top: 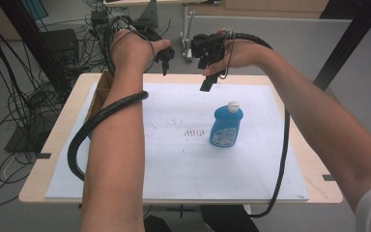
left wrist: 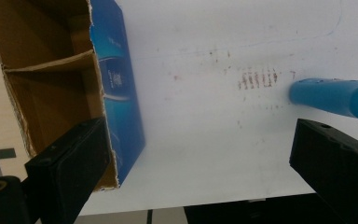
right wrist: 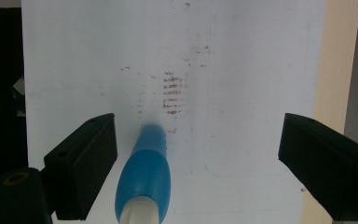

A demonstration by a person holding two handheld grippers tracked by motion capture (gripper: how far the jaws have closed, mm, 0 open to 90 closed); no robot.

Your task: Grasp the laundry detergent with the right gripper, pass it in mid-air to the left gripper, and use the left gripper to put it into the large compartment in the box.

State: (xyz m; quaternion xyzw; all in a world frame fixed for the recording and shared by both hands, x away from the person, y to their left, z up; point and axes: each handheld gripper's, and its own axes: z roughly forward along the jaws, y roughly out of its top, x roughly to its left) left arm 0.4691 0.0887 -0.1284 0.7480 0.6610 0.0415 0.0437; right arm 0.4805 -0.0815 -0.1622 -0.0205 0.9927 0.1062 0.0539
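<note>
A blue bottle (top: 226,125) with a white cap stands upright on the white sheet (top: 174,164), right of the table's middle. Both grippers hang in the air over the table's far edge, well above it. My left gripper (top: 164,63) is open and empty; in the left gripper view (left wrist: 196,140) its jaws stand wide apart, with the bottle (left wrist: 331,95) at the right. My right gripper (top: 206,79) is open too. In the right gripper view (right wrist: 198,140) the bottle (right wrist: 144,182) shows far below, nearer the left jaw, untouched.
An open cardboard box (left wrist: 51,79) with a blue printed side (left wrist: 119,93) and an inner divider sits at the sheet's left edge, partly hidden by the left forearm in the high view (top: 100,92). Brown marks (top: 194,131) stain the sheet. Cables trail over both forearms.
</note>
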